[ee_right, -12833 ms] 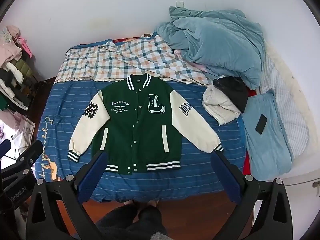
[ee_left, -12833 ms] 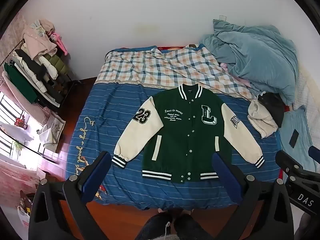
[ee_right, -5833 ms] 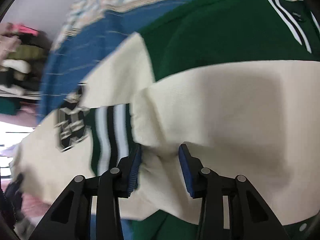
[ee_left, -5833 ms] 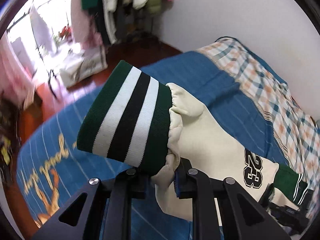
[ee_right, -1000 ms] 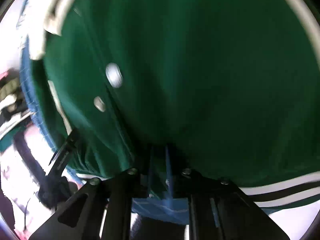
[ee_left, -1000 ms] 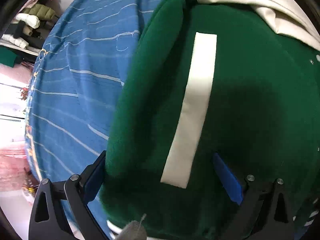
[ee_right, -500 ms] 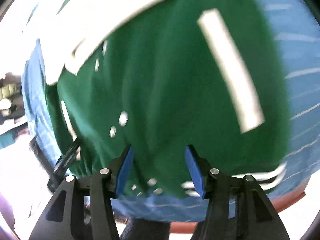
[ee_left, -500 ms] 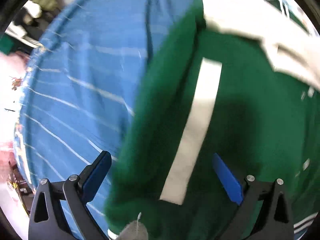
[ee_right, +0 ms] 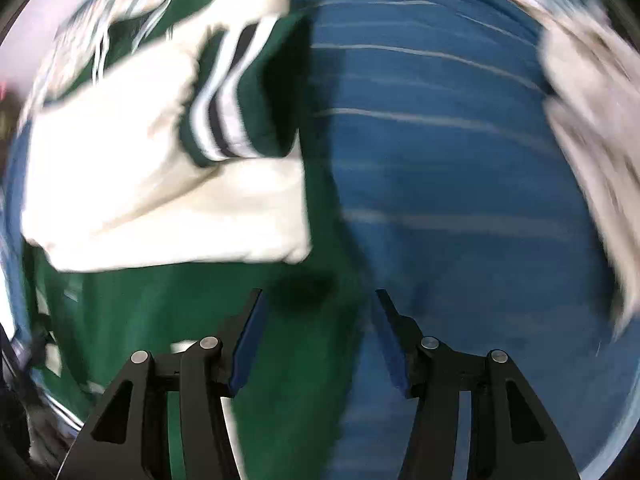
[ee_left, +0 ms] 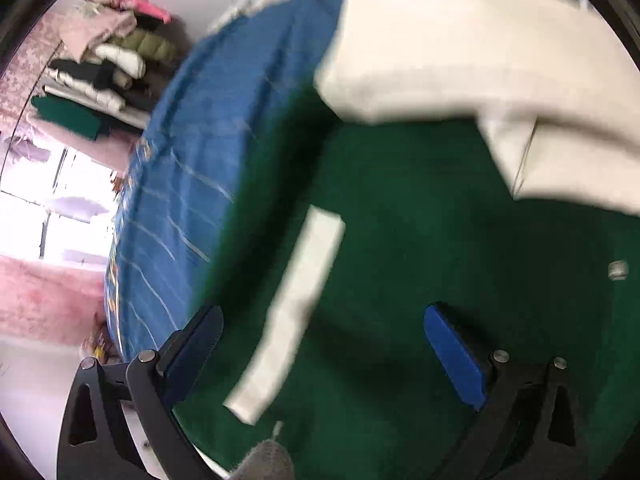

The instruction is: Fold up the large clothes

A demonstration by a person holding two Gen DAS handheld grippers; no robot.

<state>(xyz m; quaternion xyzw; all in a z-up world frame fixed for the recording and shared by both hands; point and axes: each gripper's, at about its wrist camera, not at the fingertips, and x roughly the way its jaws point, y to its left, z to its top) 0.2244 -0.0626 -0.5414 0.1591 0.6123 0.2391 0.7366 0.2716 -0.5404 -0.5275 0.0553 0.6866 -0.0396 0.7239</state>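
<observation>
Change: a second ago the right gripper [ee_right: 316, 332] was pinched on the green hem of the jacket [ee_left: 420, 260]; now it has let go and hangs over the jacket's right edge. The left gripper [ee_left: 320, 344] was then over the pocket strip, as now, but its view has swung to show more of the sleeves.
Left gripper: wide open, holding nothing; its blue pads [ee_left: 454, 356] stand on either side of the white pocket strip [ee_left: 288, 312], above the green cloth.
Jacket: lies flat on the bed [ee_left: 192, 168], its cream sleeves [ee_right: 160, 184] folded across the chest, a striped cuff [ee_right: 224, 120] on top.
Right gripper: about half open and closing, nothing between the jaws; the jacket's edge passes under the gap.
Far left: a rack of stacked clothes [ee_left: 104, 76] beside the bed.
Far right: pale bedding [ee_right: 592, 128], blurred.
</observation>
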